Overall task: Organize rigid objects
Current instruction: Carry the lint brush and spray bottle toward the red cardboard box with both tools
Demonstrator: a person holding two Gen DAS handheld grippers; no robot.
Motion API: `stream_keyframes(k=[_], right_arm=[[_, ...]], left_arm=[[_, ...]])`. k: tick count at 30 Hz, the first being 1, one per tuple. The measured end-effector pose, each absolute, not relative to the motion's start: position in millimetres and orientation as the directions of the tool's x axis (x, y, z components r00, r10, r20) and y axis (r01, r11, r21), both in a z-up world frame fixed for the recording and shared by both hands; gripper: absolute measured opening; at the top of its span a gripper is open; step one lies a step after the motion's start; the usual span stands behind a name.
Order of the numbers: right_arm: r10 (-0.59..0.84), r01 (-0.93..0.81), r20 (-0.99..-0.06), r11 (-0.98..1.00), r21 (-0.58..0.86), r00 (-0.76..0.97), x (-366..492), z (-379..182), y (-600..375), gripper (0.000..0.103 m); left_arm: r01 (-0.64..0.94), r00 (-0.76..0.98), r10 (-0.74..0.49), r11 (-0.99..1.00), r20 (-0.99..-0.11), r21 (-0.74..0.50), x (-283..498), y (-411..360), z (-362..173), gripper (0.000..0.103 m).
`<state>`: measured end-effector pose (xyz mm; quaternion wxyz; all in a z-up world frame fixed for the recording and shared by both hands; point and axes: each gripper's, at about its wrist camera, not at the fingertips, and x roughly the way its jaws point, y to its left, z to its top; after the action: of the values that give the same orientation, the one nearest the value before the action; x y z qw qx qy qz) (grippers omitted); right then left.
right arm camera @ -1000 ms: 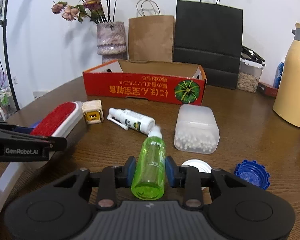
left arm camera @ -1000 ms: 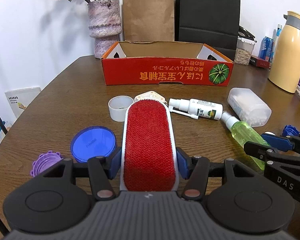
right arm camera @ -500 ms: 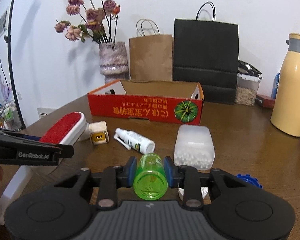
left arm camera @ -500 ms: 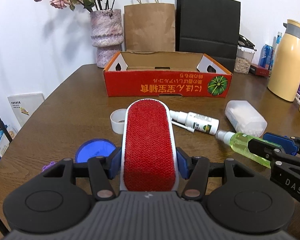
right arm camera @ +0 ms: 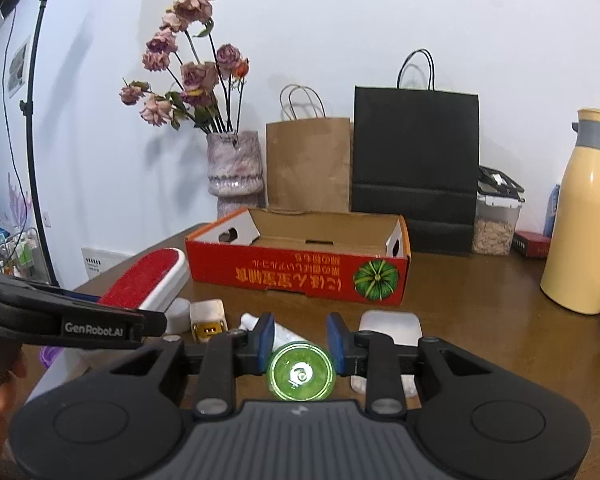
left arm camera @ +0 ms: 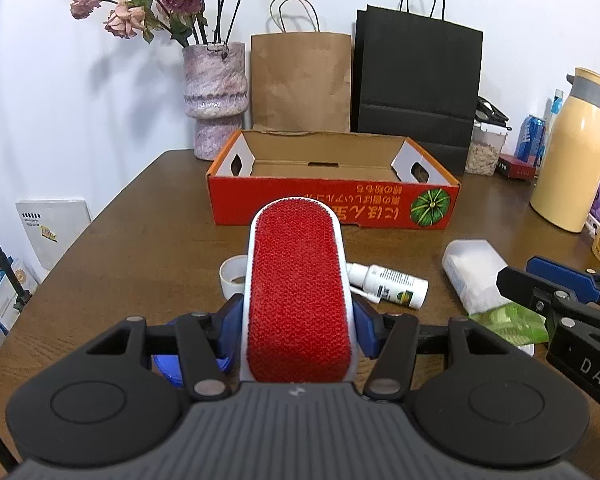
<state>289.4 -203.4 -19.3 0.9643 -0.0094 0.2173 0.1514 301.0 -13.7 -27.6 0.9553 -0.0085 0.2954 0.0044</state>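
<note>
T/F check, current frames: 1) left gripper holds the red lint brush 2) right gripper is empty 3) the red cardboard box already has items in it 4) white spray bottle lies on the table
1) True: the left gripper is clamped on the red lint brush.
2) False: the right gripper is shut on the green bottle.
3) False: the red cardboard box shows only bare cardboard inside.
4) True: the white spray bottle lies on its side on the table.

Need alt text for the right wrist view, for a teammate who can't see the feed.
The right tool is shut on a green bottle, seen end-on, above a brown table. Ahead stands an open red cardboard box, nothing visible inside. At left, the left tool holds a red lint brush.
</note>
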Motion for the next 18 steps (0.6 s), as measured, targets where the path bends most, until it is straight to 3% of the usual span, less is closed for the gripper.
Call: stream_keyframes(k=[2,3,4,11,14,15,16,18], right_arm=[[0.290,-0.298,-0.413,0.953,0.047,0.863,290,-17,-203,0.027],[0.293,-0.300,-0.410,0.953,0.048,0.864,291,-15,-203,0.019],[0.297,-0.304,-0.402,0.952,0.048,0.866,291,-14,-202,0.000],[0.324,-0.328,-0.417,0.943,0.064,0.849,289,-15,-206,0.001],[0.326,-0.330,-0.482,0.941,0.080,0.813,289,-26,-210,0.022],[0.322,-0.328,-0.505,0.941,0.080,0.801,289,-31,-210,0.042],[0.317,-0.326,-0.518,0.942,0.078,0.794,287,-36,-210,0.053],[0.304,-0.322,-0.553,0.944,0.068,0.775,285,-47,-208,0.053]], left_arm=[[-0.014,0.829,0.003,1.000,-0.560,-0.016,301,-14,-26,0.057],[-0.015,0.830,0.003,1.000,-0.557,-0.017,301,-13,-25,0.057],[-0.015,0.832,0.002,1.000,-0.555,-0.019,301,-13,-24,0.057],[-0.011,0.827,-0.004,1.000,-0.562,-0.023,302,-11,-25,0.057],[-0.006,0.819,-0.009,1.000,-0.574,-0.024,302,-11,-29,0.057],[-0.005,0.816,-0.010,1.000,-0.578,-0.024,302,-11,-31,0.057],[-0.003,0.813,-0.012,1.000,-0.582,-0.026,302,-11,-32,0.057],[-0.001,0.807,-0.014,1.000,-0.590,-0.026,300,-10,-36,0.057]])
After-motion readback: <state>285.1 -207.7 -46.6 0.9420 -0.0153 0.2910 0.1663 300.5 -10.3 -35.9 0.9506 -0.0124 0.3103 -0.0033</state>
